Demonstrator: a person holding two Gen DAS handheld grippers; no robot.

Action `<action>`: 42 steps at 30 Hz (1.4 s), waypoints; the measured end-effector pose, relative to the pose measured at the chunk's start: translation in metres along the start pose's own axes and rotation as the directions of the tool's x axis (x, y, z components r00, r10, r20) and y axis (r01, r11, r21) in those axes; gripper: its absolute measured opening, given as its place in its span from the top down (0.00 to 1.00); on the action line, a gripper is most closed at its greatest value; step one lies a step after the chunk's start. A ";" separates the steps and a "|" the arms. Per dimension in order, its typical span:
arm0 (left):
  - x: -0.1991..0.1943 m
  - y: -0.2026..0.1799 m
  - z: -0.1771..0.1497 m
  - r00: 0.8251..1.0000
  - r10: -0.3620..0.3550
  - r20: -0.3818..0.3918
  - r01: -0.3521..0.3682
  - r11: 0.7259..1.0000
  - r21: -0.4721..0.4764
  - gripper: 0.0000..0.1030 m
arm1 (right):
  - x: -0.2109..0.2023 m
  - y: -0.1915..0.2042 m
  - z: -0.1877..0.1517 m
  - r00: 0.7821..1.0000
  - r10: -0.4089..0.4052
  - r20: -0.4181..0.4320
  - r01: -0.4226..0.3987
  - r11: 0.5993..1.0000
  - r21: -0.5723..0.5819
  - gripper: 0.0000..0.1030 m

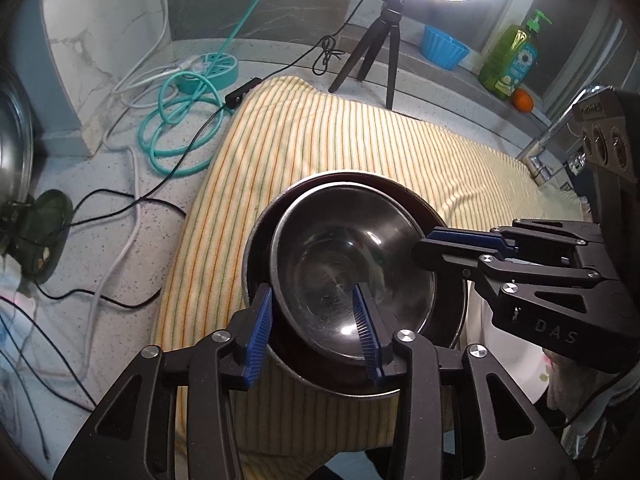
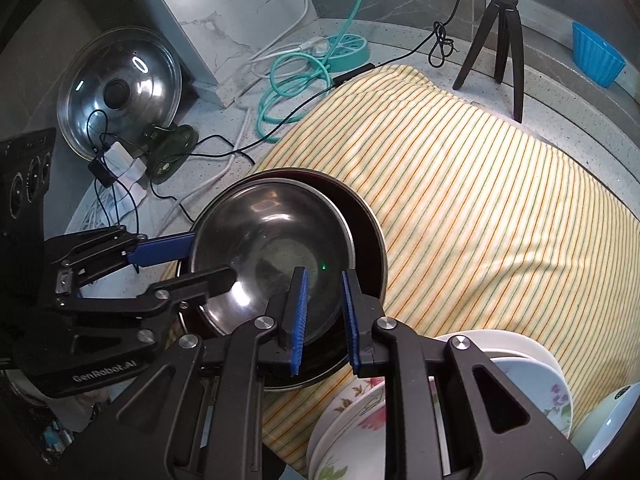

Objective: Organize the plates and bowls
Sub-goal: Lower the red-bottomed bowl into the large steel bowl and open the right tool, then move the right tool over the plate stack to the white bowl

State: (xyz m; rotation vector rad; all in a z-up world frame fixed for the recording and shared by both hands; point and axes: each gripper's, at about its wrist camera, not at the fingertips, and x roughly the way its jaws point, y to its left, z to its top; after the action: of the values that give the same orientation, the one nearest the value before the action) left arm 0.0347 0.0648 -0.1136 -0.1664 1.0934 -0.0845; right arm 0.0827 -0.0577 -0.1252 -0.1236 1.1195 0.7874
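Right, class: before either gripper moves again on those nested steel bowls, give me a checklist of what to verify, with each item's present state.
1. Small steel bowl sits inside the larger steel bowl: ok.
2. Both rest on the striped towel: ok.
3. Left gripper straddles the small bowl's near rim, jaws open, not clamped: ok.
4. Right gripper open over the bowls' rim: ok.
5. Right fingers touching the rim: cannot tell.
6. Floral plates beside the right gripper stay apart from the bowls: ok.
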 end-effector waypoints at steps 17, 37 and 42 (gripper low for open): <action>-0.012 0.000 0.001 0.999 0.035 0.027 -0.036 0.999 0.018 0.60 | -0.030 -0.014 -0.005 0.998 0.028 0.052 -0.031 0.998 0.061 0.81; -0.024 -0.017 0.006 0.996 -0.054 0.075 0.055 0.998 -0.012 0.60 | -0.115 -0.088 -0.052 0.980 -0.020 0.197 -0.033 0.964 0.262 0.72; -0.031 -0.036 0.008 0.990 -0.104 0.100 0.106 0.994 -0.017 0.60 | -0.153 -0.125 -0.083 0.963 -0.109 0.247 0.015 0.935 0.353 0.49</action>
State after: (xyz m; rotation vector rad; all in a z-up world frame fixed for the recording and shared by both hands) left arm 0.0278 0.0350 -0.0770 -0.2460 0.9871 -0.1573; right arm 0.0669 -0.2640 -0.0709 0.2381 0.9792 0.5187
